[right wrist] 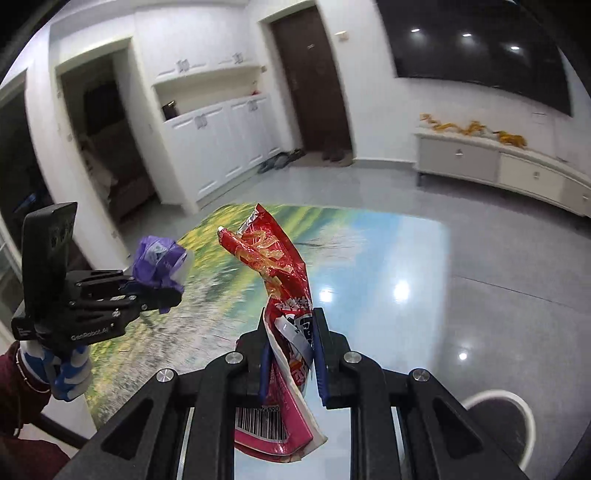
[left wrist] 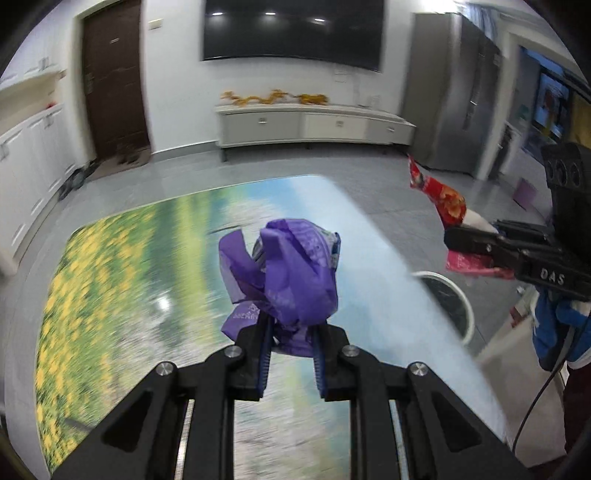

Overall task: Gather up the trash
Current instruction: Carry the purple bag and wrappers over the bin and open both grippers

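Note:
My left gripper (left wrist: pixel 292 330) is shut on a crumpled purple wrapper (left wrist: pixel 284 269), held in the air above the table with the meadow print (left wrist: pixel 122 280). To its right, my right gripper (left wrist: pixel 461 240) is shut on a red snack bag (left wrist: pixel 441 195). In the right wrist view the right gripper (right wrist: pixel 291 325) clamps the red snack bag (right wrist: pixel 275 266) near its lower half, its top sticking up and its barcode end hanging below. The left gripper (right wrist: pixel 162 295) shows at the left there with the purple wrapper (right wrist: pixel 159 264). A white-rimmed bin (left wrist: pixel 448 299) stands on the floor by the table's right edge.
The bin (right wrist: pixel 498 417) also shows at the bottom right of the right wrist view. A low white cabinet (left wrist: pixel 310 123) stands under a wall screen (left wrist: pixel 291 31). A brown door (left wrist: pixel 112 79) and white cupboards (right wrist: pixel 221 144) lie to the left. The grey floor is glossy.

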`<state>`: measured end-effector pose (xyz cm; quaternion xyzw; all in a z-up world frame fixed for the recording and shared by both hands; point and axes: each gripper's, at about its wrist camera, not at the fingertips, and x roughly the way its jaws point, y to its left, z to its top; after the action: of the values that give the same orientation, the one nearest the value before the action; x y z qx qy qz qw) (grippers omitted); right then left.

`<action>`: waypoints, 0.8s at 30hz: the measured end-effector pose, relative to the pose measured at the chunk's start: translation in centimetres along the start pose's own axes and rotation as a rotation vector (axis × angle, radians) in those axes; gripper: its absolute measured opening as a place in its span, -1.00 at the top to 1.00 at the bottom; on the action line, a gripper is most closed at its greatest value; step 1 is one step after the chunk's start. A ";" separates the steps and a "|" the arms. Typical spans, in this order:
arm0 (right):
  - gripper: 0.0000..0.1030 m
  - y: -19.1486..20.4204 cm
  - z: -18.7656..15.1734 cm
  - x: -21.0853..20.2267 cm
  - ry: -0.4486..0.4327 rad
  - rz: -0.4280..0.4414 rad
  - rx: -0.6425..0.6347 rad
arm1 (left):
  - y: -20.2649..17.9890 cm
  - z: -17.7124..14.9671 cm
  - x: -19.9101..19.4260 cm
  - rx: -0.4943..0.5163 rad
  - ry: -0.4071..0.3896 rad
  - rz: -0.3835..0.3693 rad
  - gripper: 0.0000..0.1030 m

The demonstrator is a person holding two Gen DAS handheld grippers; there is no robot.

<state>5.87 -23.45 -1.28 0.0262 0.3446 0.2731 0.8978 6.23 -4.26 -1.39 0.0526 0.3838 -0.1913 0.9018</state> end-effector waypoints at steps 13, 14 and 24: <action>0.65 -16.8 -7.5 -8.3 -0.015 -0.340 0.338 | -19.3 5.2 9.4 0.264 0.096 -0.191 0.65; 0.65 -17.8 -8.3 -8.3 -0.010 -0.348 0.366 | -20.4 5.4 10.3 0.272 0.106 -0.199 0.65; 0.65 -24.3 -13.6 -7.6 0.038 -0.375 0.539 | -26.0 4.9 15.9 0.327 0.169 -0.199 0.65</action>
<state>4.06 -49.92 -12.76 0.1939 0.4201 0.0022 0.8865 9.59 -34.22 -7.94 0.1761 0.4254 -0.3339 0.8225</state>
